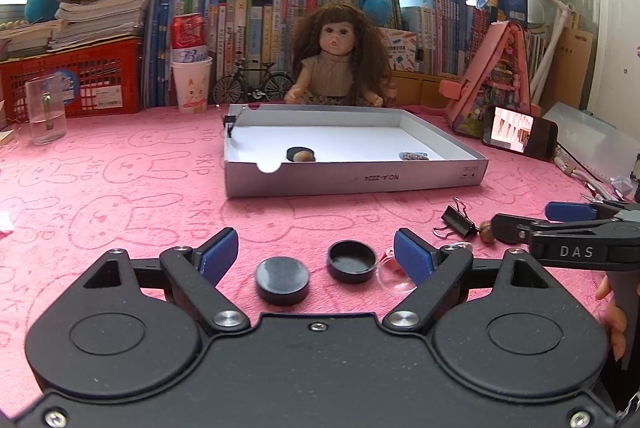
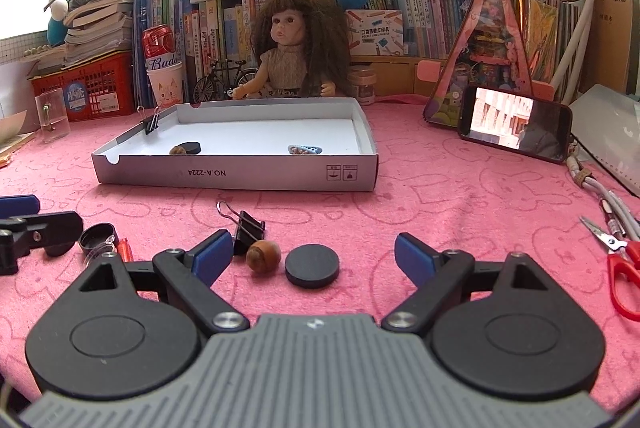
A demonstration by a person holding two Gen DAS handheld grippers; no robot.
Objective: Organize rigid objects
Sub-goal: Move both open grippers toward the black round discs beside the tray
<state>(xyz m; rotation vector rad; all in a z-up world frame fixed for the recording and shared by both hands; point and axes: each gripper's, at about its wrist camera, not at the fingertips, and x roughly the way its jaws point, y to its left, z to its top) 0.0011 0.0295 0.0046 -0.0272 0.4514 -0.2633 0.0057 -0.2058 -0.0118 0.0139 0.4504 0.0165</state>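
My left gripper (image 1: 316,260) is open and low over the pink cloth, with a black disc (image 1: 282,280) and a black cap (image 1: 352,261) between its fingers and a clear dome (image 1: 394,278) by the right finger. My right gripper (image 2: 314,260) is open, with a brown nut (image 2: 263,256) and a black disc (image 2: 312,264) between its fingers and a black binder clip (image 2: 246,226) just ahead. The white box (image 1: 352,179), also in the right wrist view (image 2: 240,179), holds a black disc with a nut (image 2: 186,148), a small patterned piece (image 2: 305,149) and a clipped binder clip (image 2: 151,123).
A doll (image 1: 338,67), model bicycle, cups, a clear glass (image 1: 46,109), red crates and books line the back. A phone (image 2: 516,127) leans on a pink stand at right. Red scissors (image 2: 622,268) and cables lie at far right.
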